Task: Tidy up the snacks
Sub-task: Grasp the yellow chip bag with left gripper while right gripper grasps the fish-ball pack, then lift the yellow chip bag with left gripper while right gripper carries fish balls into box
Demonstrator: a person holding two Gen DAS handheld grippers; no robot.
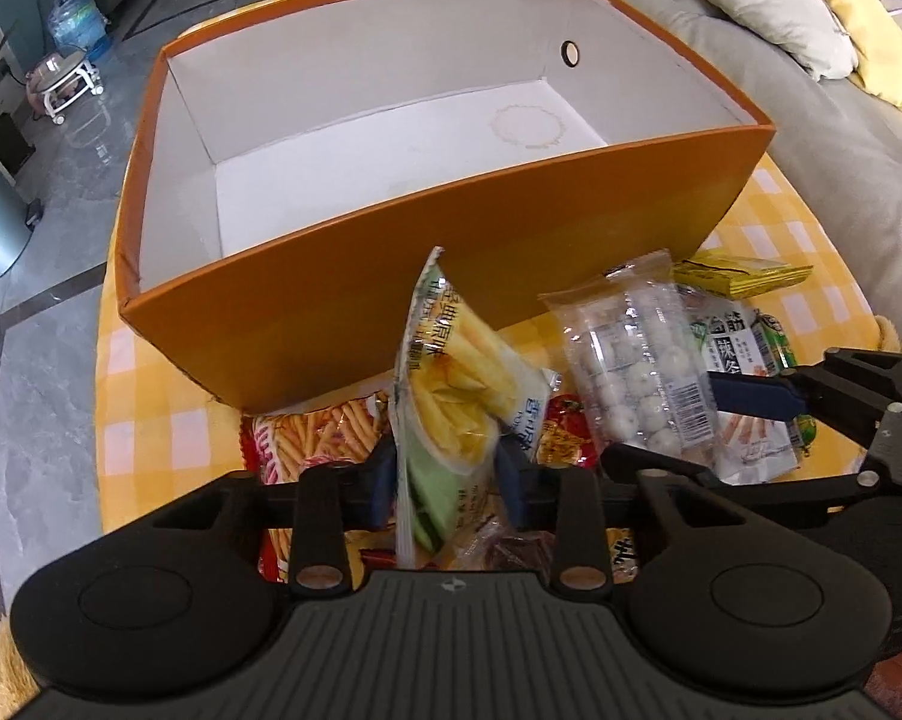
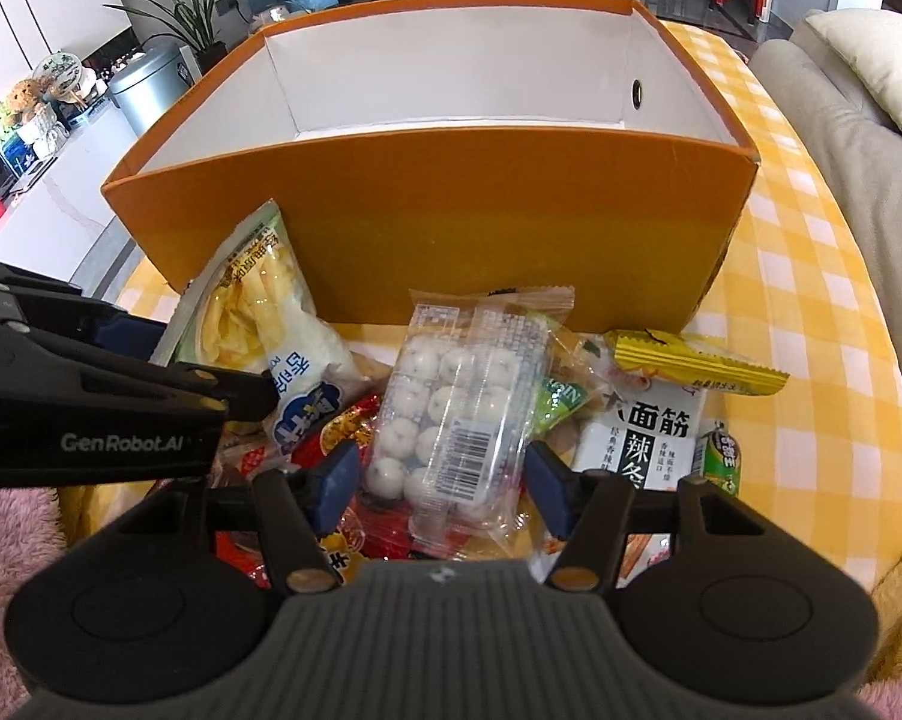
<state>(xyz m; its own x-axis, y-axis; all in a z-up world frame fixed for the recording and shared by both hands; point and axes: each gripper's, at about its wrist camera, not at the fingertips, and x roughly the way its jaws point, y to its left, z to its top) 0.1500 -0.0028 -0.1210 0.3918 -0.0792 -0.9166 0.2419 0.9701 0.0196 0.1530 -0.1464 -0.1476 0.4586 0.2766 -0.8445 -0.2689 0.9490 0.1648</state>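
Orange box [image 1: 451, 276] waiting empty as left hand-held gripper [image 1: 447, 468] is clamping the fries packet [image 1: 457, 396]; right hand-held gripper [image 2: 441, 480] is straddling the clear ball-candy pack [image 2: 444, 420], pads not yet pressing; a lift over the wall likely comes next.

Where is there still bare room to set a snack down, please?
The orange box is empty: its whole white floor is free. Bare checkered cloth lies right of the box, toward the sofa. In front of the box it is crowded: the snack pile overlaps there.

Right tongs [image 2: 441, 489] flanking clear pack of white balls [image 2: 451, 414], seemingly touching, orange box [image 2: 451, 228] behind
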